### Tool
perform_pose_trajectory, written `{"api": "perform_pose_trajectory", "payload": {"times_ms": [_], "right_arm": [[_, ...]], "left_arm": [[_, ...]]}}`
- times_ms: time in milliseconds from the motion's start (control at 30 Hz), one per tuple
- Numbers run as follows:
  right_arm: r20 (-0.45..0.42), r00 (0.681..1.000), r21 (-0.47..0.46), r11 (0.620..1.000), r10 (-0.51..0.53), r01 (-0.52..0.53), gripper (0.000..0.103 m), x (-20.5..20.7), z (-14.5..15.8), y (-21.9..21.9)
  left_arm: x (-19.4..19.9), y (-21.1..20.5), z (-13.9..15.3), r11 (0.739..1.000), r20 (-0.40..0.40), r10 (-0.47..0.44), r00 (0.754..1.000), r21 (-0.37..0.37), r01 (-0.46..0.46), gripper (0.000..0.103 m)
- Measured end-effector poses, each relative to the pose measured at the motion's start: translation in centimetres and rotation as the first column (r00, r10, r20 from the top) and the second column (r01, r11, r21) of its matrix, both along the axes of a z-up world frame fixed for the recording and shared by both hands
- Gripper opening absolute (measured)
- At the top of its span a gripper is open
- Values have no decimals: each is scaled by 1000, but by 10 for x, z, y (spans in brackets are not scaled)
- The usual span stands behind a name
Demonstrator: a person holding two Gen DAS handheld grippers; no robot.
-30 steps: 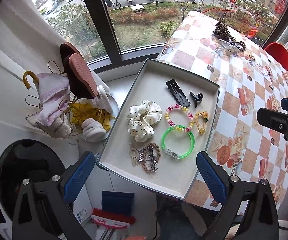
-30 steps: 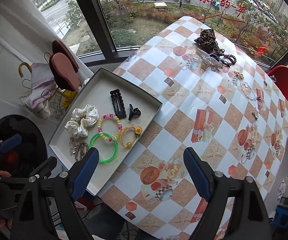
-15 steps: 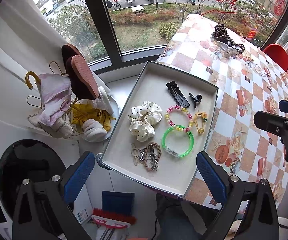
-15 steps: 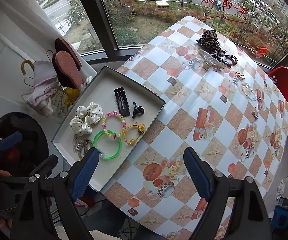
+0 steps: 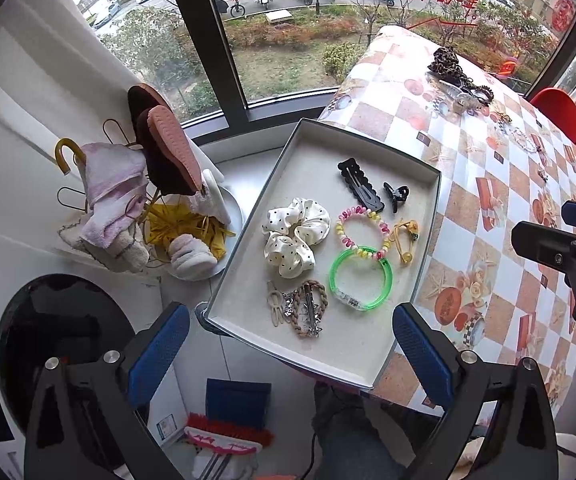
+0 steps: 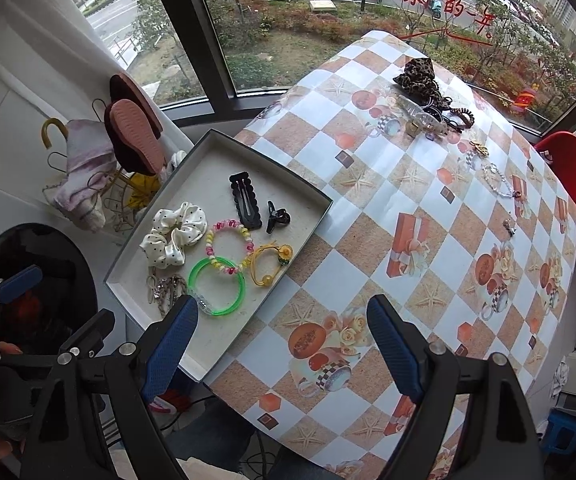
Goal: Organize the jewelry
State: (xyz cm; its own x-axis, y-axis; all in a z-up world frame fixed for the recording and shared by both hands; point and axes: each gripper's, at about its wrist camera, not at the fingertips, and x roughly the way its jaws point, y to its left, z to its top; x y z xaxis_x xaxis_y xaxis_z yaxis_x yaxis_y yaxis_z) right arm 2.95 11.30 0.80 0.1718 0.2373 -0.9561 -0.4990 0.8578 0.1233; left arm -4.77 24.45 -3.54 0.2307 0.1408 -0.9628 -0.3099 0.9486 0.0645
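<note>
A grey tray (image 5: 404,344) (image 6: 132,248) at the table's left edge holds a white dotted scrunchie (image 5: 294,236) (image 6: 174,234), a green bangle (image 5: 361,279) (image 6: 217,286), a pink-yellow bead bracelet (image 5: 362,232), a yellow hair tie (image 5: 405,240), a black barrette (image 5: 359,190), a black claw clip (image 5: 395,196) and braided clips (image 5: 304,312). More jewelry (image 6: 432,112) with a leopard scrunchie (image 6: 416,74) lies at the table's far end. My left gripper (image 5: 290,354) is open and empty above the tray's near edge. My right gripper (image 6: 282,348) is open and empty above the table.
The table has a checked cloth (image 6: 428,240). Left of the tray a rack (image 5: 136,200) holds slippers, cloths and an umbrella. A window (image 6: 288,20) is behind. A red chair (image 6: 572,168) stands at the right. The right gripper shows at the left view's edge (image 5: 568,248).
Both grippers have drifted slightly, the views shifting a little over the tray and table. Both stay open and empty. No object has moved.
</note>
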Motion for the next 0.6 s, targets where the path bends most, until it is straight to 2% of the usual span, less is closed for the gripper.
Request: {"api": "perform_pose_trajectory", "payload": {"times_ms": [600], "right_arm": [[-8, 1000, -7, 1000, 8, -9, 88, -1, -3, 1]], "left_arm": [[-2, 1, -2, 1000, -4, 4, 1000, 2, -4, 103]]}}
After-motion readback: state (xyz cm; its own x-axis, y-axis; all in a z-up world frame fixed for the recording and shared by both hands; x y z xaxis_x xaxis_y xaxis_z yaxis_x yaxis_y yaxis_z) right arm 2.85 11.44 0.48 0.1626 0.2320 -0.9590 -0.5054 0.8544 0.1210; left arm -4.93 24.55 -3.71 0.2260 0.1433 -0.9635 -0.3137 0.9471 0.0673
